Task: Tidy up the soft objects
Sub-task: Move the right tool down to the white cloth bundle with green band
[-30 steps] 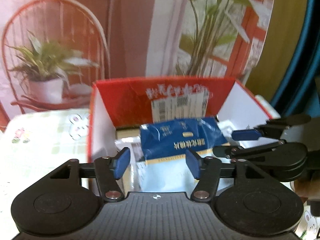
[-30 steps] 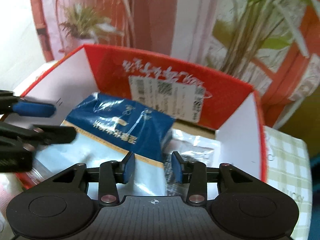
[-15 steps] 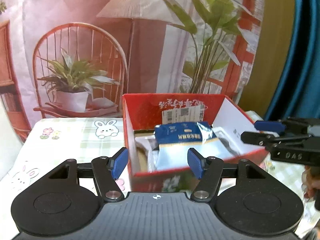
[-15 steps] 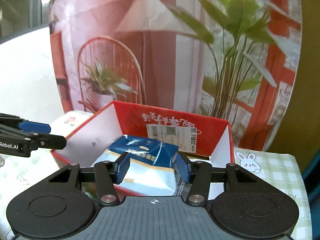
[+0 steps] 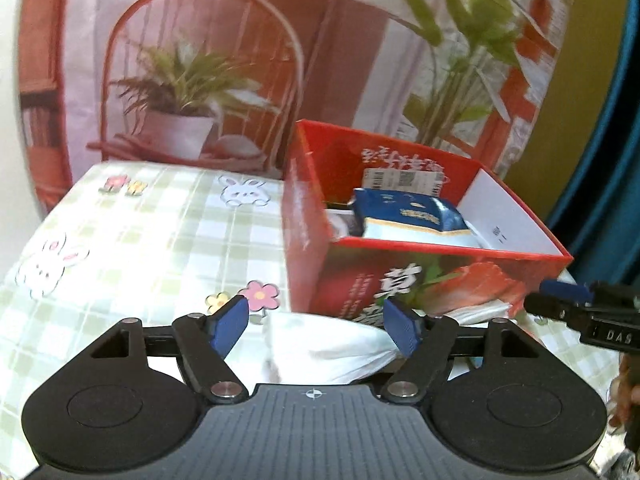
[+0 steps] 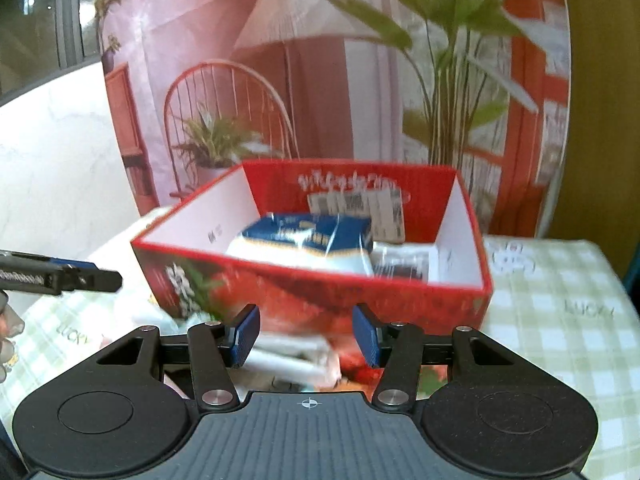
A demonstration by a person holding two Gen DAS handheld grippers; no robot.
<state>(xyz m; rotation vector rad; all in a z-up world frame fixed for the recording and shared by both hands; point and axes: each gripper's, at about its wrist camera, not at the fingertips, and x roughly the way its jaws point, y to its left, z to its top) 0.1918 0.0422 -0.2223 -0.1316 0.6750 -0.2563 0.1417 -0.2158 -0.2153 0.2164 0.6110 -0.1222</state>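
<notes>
A red cardboard box stands on the checked tablecloth, and a blue and white soft pack lies inside it. My left gripper hangs in front of the box with its jaws opening. A white soft pack lies on the table between and below its pads, unpressed. In the right wrist view my right gripper is open before the box, over blurred white packs. The blue pack shows in the box.
The green checked tablecloth with rabbit and flower prints stretches left of the box and also right of it. A printed backdrop of a chair and plants hangs close behind. Each gripper shows at the other view's edge, held by a hand.
Both grippers have pulled back out of the box, leaving the blue pack inside. White packs in front of the box have come into view. The left jaws stand wider.
</notes>
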